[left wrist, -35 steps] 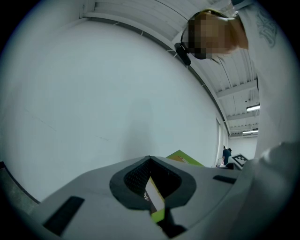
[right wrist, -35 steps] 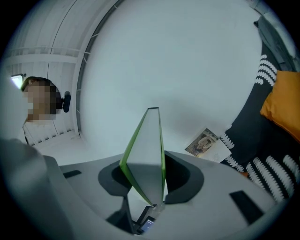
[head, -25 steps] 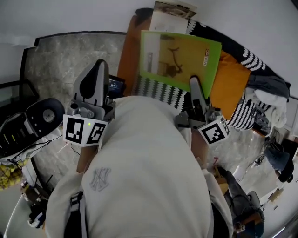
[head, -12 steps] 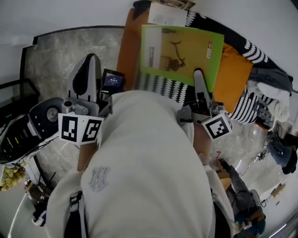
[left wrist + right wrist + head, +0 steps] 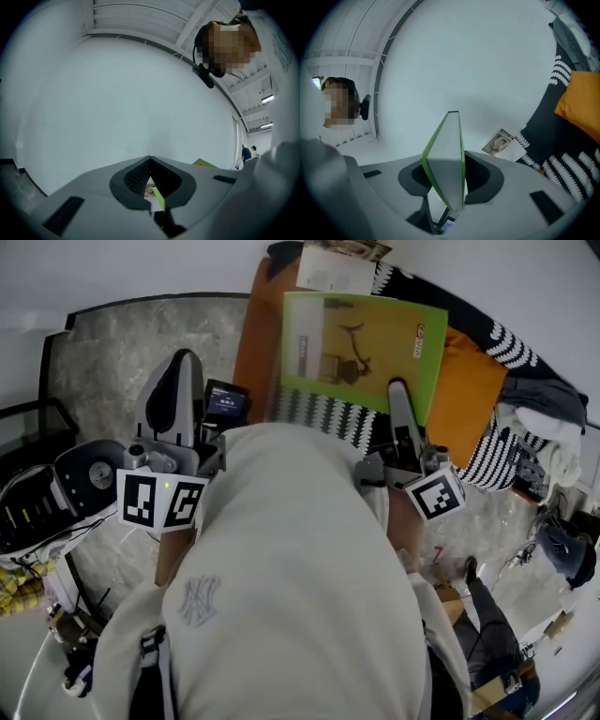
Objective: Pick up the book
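Book [image 5: 361,348] green, at 12 o'clock in head view, striped blanket [image 5: 319,418] and orange cushion [image 5: 469,404] behind it. We see right gripper [image 5: 398,395] grasping book at its 5 o'clock corner; right gripper view shows book [image 5: 447,159] edge-on, clamped between jaws. We read left gripper [image 5: 183,367] at 9 o'clock of book, apart from it, jaws clenched tip to tip, nothing held. Card [image 5: 337,268] at 12 o'clock of book.
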Demonstrator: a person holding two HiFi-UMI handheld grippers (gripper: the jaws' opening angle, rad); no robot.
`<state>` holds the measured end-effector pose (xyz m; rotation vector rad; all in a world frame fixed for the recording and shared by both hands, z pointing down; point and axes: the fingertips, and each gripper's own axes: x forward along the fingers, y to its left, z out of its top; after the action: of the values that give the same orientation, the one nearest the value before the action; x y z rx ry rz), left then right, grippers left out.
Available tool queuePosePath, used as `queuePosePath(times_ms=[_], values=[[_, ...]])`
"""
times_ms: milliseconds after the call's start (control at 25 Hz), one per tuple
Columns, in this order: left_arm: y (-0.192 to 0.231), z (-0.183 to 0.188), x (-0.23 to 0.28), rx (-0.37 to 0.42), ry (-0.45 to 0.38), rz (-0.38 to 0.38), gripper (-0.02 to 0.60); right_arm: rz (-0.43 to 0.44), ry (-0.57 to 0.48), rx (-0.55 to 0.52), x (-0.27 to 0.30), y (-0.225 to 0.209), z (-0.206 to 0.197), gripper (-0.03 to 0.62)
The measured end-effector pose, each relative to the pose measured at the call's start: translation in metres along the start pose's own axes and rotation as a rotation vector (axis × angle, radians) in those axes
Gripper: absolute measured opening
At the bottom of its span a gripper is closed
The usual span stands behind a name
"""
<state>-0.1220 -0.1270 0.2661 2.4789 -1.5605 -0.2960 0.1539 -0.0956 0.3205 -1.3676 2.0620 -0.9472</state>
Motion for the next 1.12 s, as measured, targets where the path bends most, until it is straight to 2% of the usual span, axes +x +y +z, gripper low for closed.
queuePosePath(times_ms=[1120], values=[[-0.0033, 0.0078, 0.0072, 0.004, -0.009, -0.018, 0.009, -0.011, 0.001, -0.005, 0.0025, -0.0006, 0.0027, 0.15]])
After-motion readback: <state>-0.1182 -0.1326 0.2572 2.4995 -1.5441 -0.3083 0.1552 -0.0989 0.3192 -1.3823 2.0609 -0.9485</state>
